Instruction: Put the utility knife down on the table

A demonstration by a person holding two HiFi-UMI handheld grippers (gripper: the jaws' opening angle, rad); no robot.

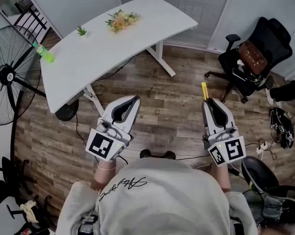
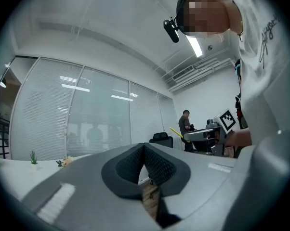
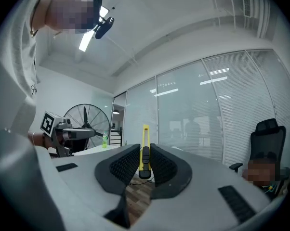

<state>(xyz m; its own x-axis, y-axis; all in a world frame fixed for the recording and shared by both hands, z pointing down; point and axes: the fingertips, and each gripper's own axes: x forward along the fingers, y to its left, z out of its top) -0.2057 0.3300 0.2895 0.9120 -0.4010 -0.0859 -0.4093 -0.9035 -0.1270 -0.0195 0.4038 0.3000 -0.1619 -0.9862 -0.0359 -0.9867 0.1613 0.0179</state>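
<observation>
A yellow utility knife (image 3: 145,150) with a black slider stands upright between the jaws of my right gripper (image 3: 144,159), which is shut on it. In the head view the knife's yellow end (image 1: 204,91) sticks out past the right gripper (image 1: 209,104), held level over the wooden floor, right of the white table (image 1: 108,48). My left gripper (image 1: 135,101) is held level near the table's front edge, its jaws closed tip to tip with nothing between them. In the left gripper view the left gripper (image 2: 144,148) shows its black pads meeting.
On the white table lie a flower bunch (image 1: 121,19), a small plant (image 1: 82,31) and a green bottle (image 1: 43,53). A black standing fan (image 1: 10,77) is at the left. A black office chair (image 1: 255,58) with a brown bag stands at the right. Cables lie on the floor.
</observation>
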